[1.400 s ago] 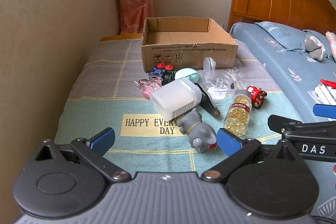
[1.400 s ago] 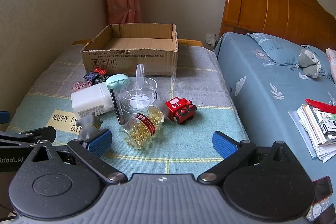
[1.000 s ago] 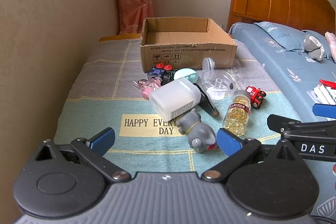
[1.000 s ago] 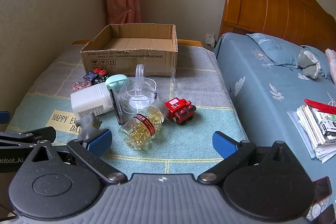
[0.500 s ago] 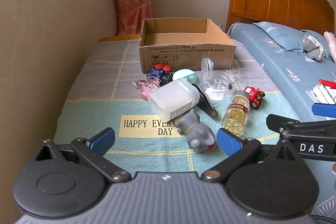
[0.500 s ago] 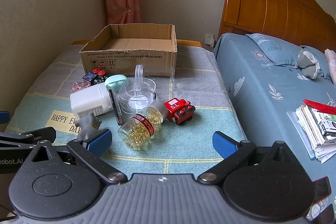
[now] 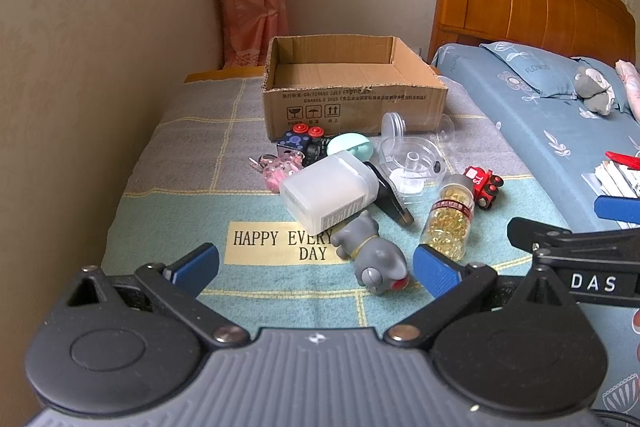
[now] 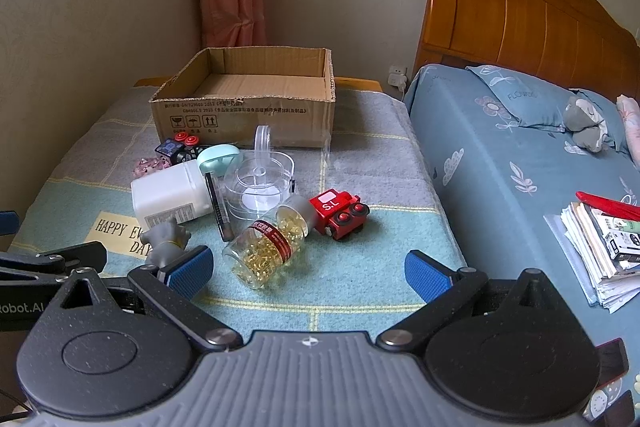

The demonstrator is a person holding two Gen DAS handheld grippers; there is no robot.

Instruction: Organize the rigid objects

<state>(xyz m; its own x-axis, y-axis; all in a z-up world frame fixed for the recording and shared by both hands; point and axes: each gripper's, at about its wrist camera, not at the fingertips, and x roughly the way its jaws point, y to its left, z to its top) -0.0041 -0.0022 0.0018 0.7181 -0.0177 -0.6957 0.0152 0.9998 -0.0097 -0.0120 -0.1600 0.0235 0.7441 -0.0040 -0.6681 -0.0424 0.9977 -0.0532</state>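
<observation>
We cannot read the white bottle's (image 7: 328,191) label; the right gripper's left finger (image 8: 188,273) hides the elephant figure's (image 8: 166,239) head.

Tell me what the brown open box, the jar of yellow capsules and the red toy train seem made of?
Brown open box: corrugated cardboard, matte, with ragged torn rims. Jar of yellow capsules: clear and glossy, glass or hard plastic; I cannot tell which. Red toy train: smooth painted finish, probably wood or plastic.

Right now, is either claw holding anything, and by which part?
Nothing is held: the left claw and right claw are both open, short of the clutter.
</observation>
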